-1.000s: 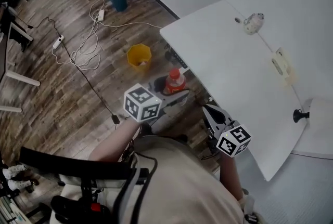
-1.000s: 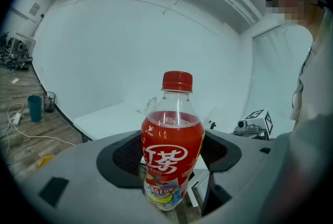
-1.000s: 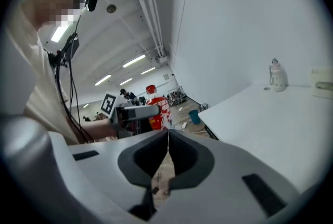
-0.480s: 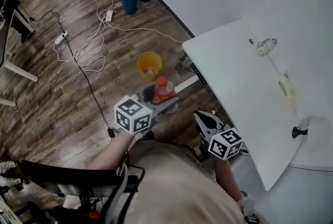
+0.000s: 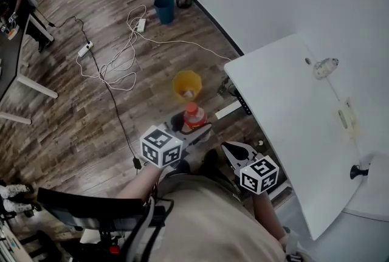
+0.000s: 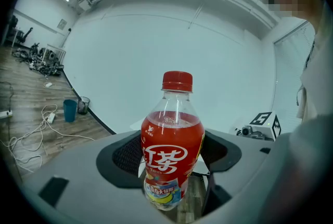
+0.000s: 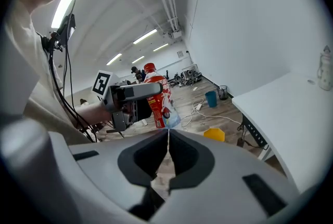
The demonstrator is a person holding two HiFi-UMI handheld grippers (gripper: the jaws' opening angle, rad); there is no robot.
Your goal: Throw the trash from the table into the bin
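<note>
The bottle (image 6: 174,119), nearly full and probably heavy, smooth and slippery, best held round its labelled body, stands pinched there in the left gripper (image 6: 171,158) near the yellow bin (image 5: 186,83); the right gripper (image 7: 167,137) is pressed together, empty.

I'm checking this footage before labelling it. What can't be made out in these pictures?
Head view: what lies inside the yellow bin, too small.
Head view: the pale items on the table, too small to name.
Head view: the black object at the right edge, cut off.
</note>
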